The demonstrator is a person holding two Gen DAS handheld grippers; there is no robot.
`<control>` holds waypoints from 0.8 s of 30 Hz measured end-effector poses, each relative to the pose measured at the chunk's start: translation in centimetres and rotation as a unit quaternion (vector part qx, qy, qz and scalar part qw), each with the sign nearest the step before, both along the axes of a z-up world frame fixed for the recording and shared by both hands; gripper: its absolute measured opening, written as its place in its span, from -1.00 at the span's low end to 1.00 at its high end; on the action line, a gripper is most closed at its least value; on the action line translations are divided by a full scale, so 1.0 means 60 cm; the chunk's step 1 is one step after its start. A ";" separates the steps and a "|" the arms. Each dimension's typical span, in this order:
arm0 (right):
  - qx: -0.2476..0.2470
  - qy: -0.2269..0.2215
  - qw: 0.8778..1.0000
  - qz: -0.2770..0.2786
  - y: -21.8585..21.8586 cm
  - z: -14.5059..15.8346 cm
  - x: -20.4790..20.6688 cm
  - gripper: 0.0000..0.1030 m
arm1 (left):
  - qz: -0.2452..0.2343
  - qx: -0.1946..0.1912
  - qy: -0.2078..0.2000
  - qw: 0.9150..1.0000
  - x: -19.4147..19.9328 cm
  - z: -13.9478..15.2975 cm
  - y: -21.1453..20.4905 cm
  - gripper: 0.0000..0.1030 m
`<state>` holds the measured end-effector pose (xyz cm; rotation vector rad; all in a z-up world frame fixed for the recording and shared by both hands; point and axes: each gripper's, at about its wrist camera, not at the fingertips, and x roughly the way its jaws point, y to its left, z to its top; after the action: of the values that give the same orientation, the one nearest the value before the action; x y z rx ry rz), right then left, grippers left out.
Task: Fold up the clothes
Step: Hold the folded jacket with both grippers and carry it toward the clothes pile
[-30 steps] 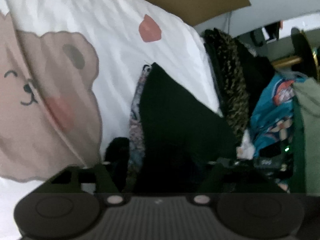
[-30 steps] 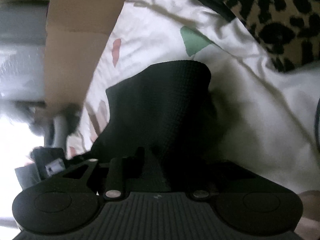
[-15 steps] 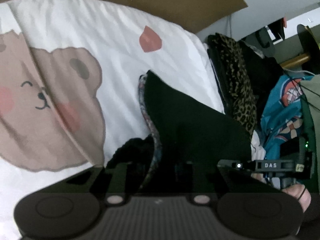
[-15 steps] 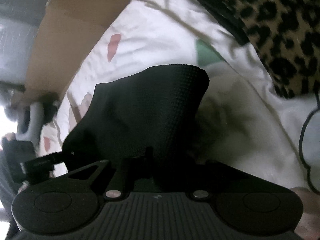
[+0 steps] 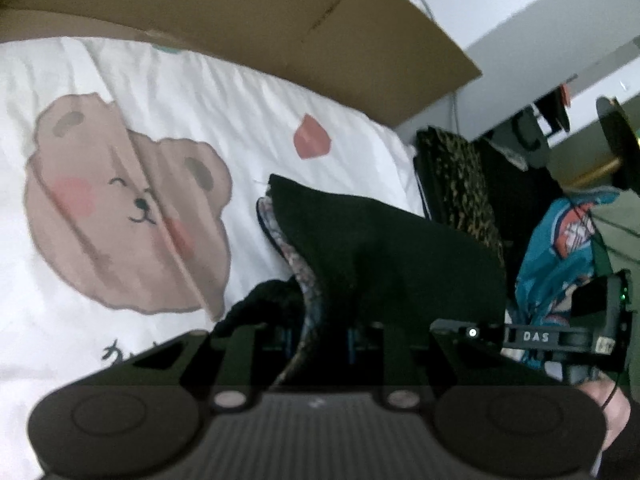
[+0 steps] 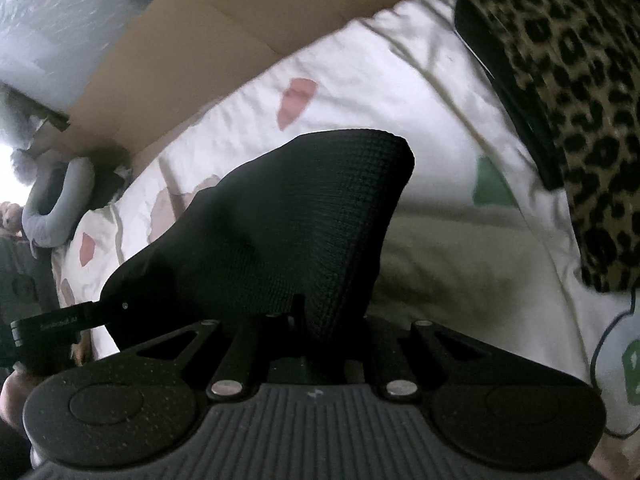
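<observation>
A black waffle-knit garment (image 5: 384, 256) with a patterned inner lining (image 5: 298, 272) is held up over a white bedsheet. My left gripper (image 5: 320, 336) is shut on its edge. My right gripper (image 6: 316, 320) is shut on another edge of the same garment (image 6: 288, 220), which drapes forward from the jaws. The right gripper also shows at the right of the left wrist view (image 5: 552, 336), and the left gripper at the left of the right wrist view (image 6: 60, 324).
The bedsheet (image 5: 200, 100) has a bear print (image 5: 120, 208). A cardboard sheet (image 5: 280, 12) stands behind it. A leopard-print garment (image 6: 580, 100) and a teal patterned one (image 5: 560, 248) lie in a pile at the right. A grey neck pillow (image 6: 56, 204) lies far left.
Both grippers have lifted and drawn back with the black garment. More of the bear print and cardboard shows in the left wrist view.
</observation>
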<state>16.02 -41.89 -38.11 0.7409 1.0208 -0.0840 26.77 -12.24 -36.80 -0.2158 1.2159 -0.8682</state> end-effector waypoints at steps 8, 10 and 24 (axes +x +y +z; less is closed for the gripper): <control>-0.028 -0.046 0.998 0.038 0.019 0.065 0.016 -0.83 | 0.058 -0.010 -0.017 0.998 -0.026 0.058 0.029 -0.54; -0.035 -0.052 0.997 0.046 0.023 0.085 0.020 -0.83 | 0.068 -0.012 -0.022 0.997 -0.035 0.076 0.031 -0.54; -0.044 -0.130 0.987 0.086 0.016 0.259 0.025 -0.83 | 0.113 -0.010 -0.069 0.991 -0.068 0.281 0.038 -0.55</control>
<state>17.52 -40.96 -22.54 0.5643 0.8216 0.1144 22.71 -9.95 -19.93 -0.2990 1.0317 -0.6872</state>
